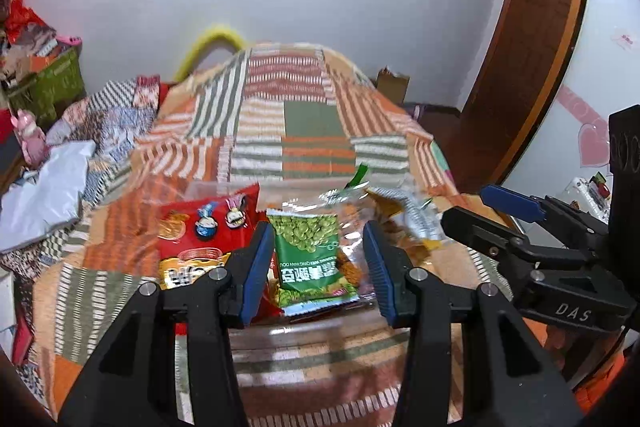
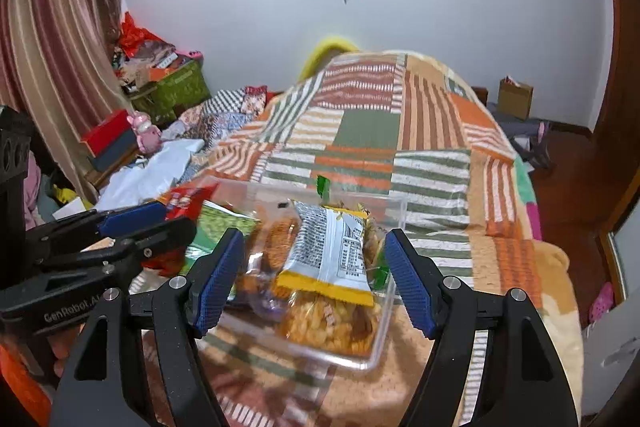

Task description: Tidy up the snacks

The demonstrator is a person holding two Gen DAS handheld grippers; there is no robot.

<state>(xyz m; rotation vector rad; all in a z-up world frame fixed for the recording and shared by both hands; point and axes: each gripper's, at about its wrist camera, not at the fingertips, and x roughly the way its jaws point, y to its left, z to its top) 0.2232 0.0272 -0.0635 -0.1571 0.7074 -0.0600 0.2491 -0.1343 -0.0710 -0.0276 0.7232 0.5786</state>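
Observation:
A clear plastic box (image 2: 384,323) sits on the patchwork bed and holds several snack packets. A green pea packet (image 1: 312,251) lies between the fingers of my open left gripper (image 1: 316,271), not gripped. A red snack bag (image 1: 200,239) lies to its left. A yellow and silver packet (image 2: 332,255) lies on top of orange snack packs (image 2: 328,323) in the box, between the fingers of my open right gripper (image 2: 316,283). The right gripper also shows in the left wrist view (image 1: 480,207), and the left gripper shows in the right wrist view (image 2: 160,219).
The striped bedspread (image 1: 304,115) stretches away to the far wall. White fabric (image 1: 44,187) and a pink toy (image 2: 146,135) lie at the left. Green crates (image 2: 176,87) stand by the curtain. A wooden door (image 1: 532,47) and floor are at the right.

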